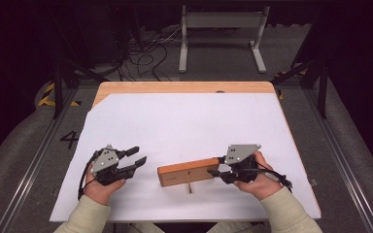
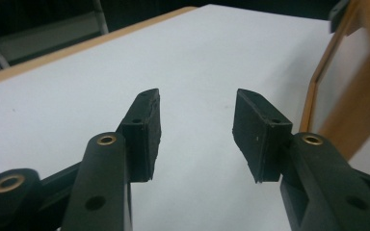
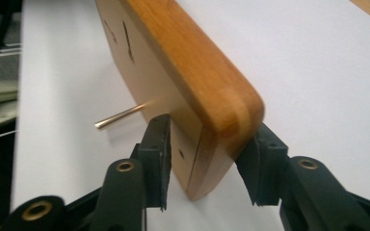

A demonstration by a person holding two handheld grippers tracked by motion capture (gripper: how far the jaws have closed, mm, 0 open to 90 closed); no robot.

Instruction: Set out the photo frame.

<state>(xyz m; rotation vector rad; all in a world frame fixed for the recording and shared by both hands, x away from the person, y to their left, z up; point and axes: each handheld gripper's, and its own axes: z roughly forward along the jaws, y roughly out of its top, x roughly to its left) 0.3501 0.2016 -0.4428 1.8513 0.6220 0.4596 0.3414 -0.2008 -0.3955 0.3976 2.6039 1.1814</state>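
Note:
A long wooden block [image 1: 187,172] stands on edge on the white sheet near the table's front; a thin brass pin [image 3: 120,115] sticks out of its flat side. My right gripper [image 1: 215,165] is at the block's right end, and in the right gripper view [image 3: 212,130] both pads press on the end's two sides. My left gripper [image 1: 141,154] hovers a short way left of the block, open and with nothing between its pads [image 2: 149,125]. The block's left end [image 2: 351,96] shows at the right edge of the left gripper view.
A white sheet [image 1: 184,121] covers most of the wooden table [image 1: 184,87]. A grey metal stand [image 1: 221,29] and loose cables [image 1: 145,53] are on the floor beyond the far edge. Metal rails run along both sides of the table.

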